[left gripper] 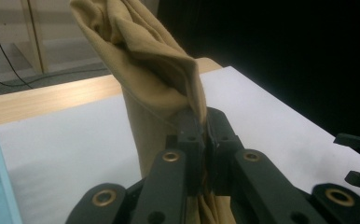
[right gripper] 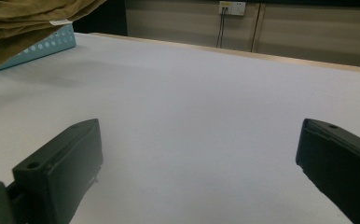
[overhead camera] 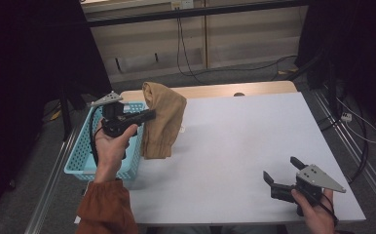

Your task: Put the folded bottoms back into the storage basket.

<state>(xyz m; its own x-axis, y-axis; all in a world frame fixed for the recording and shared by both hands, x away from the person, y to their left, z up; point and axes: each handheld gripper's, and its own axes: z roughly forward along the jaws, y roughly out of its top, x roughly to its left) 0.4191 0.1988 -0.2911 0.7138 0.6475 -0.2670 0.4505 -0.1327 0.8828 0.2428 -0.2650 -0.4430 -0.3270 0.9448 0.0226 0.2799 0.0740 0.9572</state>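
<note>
A tan garment (overhead camera: 162, 117) hangs in the air above the white table (overhead camera: 235, 146), at its left side. My left gripper (overhead camera: 150, 115) is shut on the cloth's upper part, and folds of the tan garment (left gripper: 150, 60) rise and drop around the clamped jaws in the left gripper view. Its hem hangs close to the tabletop beside a light blue basket (overhead camera: 84, 161). Near the table's front right corner my right gripper (overhead camera: 282, 170) is open, with nothing between its fingers (right gripper: 57, 172). The tan garment (right gripper: 24, 23) and the basket (right gripper: 38, 49) appear at the upper left of the right gripper view.
The perforated basket stands at the table's left edge, under my left hand. A wooden strip (overhead camera: 215, 90) runs along the table's far edge. Cables (overhead camera: 186, 53) hang over the wall panels and floor behind. Aluminium rails (overhead camera: 347, 141) flank the table.
</note>
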